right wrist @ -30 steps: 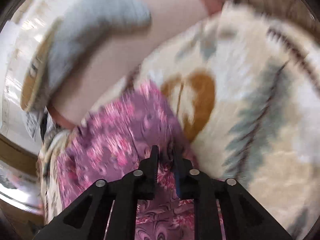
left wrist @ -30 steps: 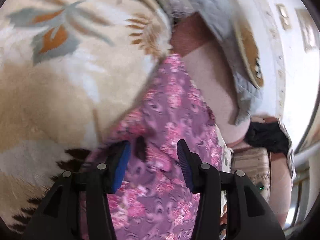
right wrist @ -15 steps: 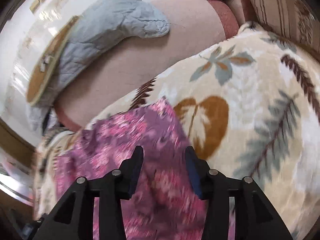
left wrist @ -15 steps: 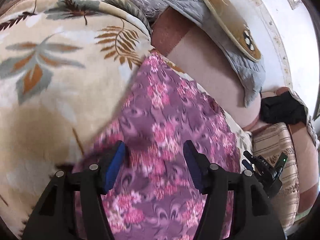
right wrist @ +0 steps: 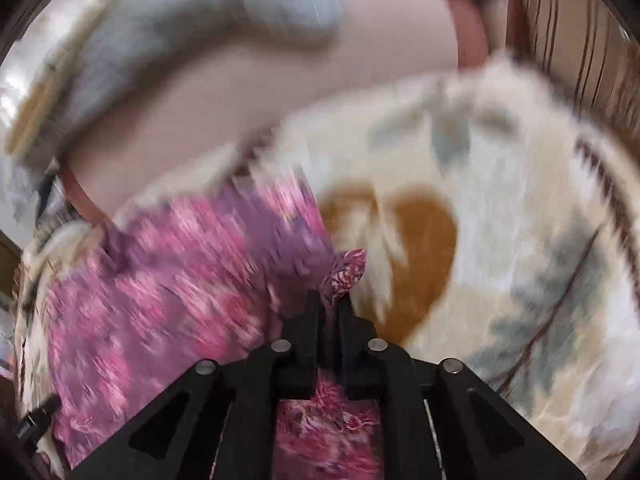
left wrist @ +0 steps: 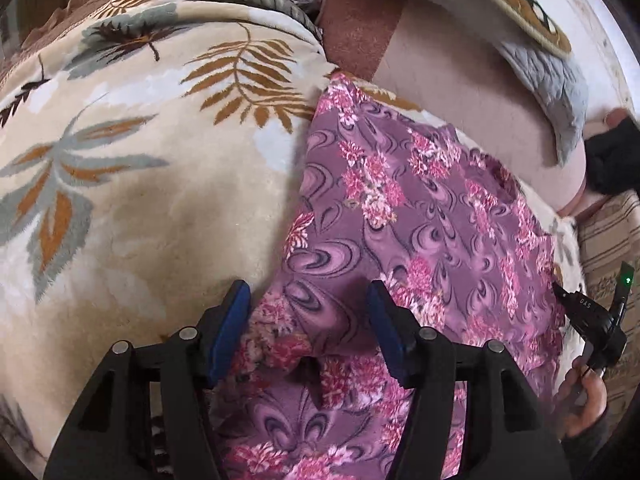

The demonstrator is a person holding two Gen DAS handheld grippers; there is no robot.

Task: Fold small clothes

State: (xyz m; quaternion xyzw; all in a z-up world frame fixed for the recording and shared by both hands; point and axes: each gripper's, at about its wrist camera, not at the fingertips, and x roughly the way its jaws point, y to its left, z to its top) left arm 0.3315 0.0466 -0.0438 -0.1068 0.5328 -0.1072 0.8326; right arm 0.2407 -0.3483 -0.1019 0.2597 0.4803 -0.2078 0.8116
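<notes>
Purple floral garment [left wrist: 420, 216] lies spread on the leaf-print blanket [left wrist: 132, 184], directly ahead of and beneath the left gripper [left wrist: 308, 320]. Left gripper jaws stand wide apart, holding nothing; a rumpled near edge of the cloth sits between and just below the blue pads [left wrist: 228, 320]. Right gripper [right wrist: 329, 300] is pinched onto a corner of the same garment, a tuft of fabric poking up past its tips; this view is motion-blurred, so finer detail cannot be told. From the left gripper the garment's long axis runs forward and away, narrowing toward the far corner near the pink sofa back [left wrist: 472, 120]. Judgement: the right gripper has the cloth, the left is nearest the free near edge.
</notes>
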